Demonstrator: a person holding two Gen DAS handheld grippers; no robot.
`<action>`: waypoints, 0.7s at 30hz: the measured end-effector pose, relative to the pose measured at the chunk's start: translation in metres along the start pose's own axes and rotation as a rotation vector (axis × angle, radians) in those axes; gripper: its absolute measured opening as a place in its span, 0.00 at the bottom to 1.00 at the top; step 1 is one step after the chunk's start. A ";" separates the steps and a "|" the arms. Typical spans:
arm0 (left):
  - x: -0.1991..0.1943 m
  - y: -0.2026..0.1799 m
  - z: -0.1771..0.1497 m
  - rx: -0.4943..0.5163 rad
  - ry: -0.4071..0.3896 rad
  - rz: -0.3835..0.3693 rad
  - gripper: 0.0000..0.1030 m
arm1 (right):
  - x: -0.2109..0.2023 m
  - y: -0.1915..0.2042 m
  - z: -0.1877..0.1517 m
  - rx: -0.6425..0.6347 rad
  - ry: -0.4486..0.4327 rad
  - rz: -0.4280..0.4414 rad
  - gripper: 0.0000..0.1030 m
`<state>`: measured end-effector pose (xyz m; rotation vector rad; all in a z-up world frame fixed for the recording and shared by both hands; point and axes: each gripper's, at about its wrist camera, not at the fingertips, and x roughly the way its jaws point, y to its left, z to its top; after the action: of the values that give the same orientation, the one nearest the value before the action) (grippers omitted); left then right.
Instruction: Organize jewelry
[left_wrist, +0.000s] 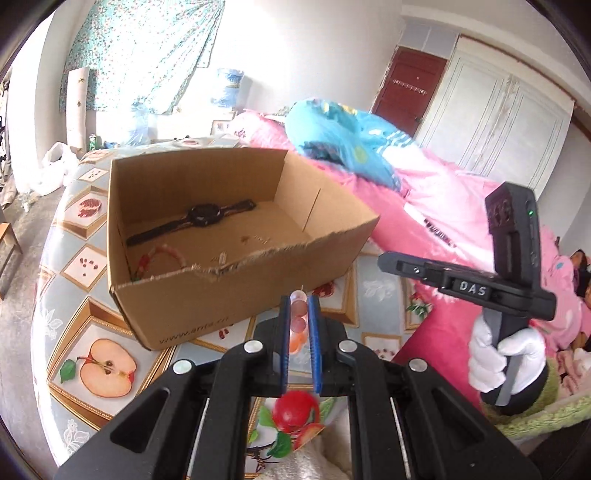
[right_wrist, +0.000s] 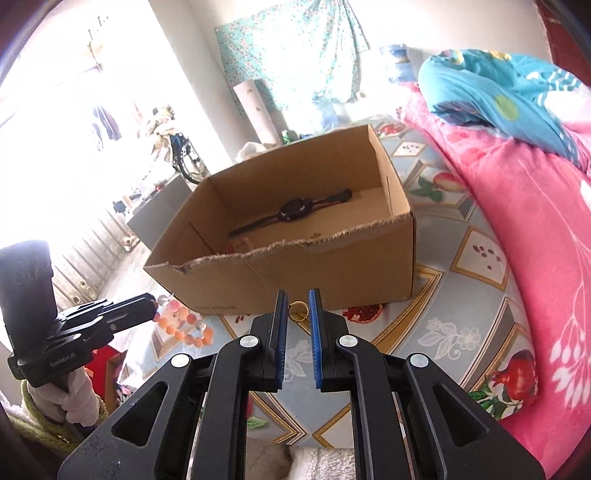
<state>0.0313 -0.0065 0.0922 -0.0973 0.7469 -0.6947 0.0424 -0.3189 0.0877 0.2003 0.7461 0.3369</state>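
The bed (left_wrist: 96, 332), spread with a fruit-print cover, carries an open cardboard box (left_wrist: 207, 310) with a ragged near rim. Inside lie a dark watch (left_wrist: 203, 216) and, in the near left corner, another beaded piece (left_wrist: 162, 254).

The left tongs (left_wrist: 298, 314) stand narrow, pinching a pink bead bracelet (left_wrist: 298, 315) just short of the box's near wall. The right tongs (right_wrist: 297, 312) are equally narrow, nipping a small gold ring (right_wrist: 298, 308), also short of the box.

Risks, as I judge them: the bracelet is held by only a few beads, so a swing could pull it free, and its hanging loop could snag on the torn rim. The ring is caught at its edge and could pop out and roll off the cover.

The right wrist view shows the bracelet's full loop (right_wrist: 184, 326) dangling from the left tongs (right_wrist: 155, 304); the left view shows only a short stack of beads. The left view alone shows the gloved hand (left_wrist: 498, 354) carrying the right tongs; the ring is hidden there.
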 end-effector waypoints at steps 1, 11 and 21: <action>-0.008 -0.002 0.009 -0.006 -0.018 -0.032 0.08 | -0.005 0.001 0.005 0.000 -0.017 0.009 0.09; 0.014 -0.007 0.093 0.059 -0.062 -0.060 0.08 | -0.010 0.006 0.073 -0.069 -0.094 0.071 0.08; 0.047 0.014 0.093 0.007 -0.026 -0.024 0.09 | -0.012 -0.026 0.045 -0.010 -0.070 0.044 0.14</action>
<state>0.1244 -0.0391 0.1293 -0.1087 0.7195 -0.7174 0.0712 -0.3507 0.1201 0.2183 0.6712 0.3736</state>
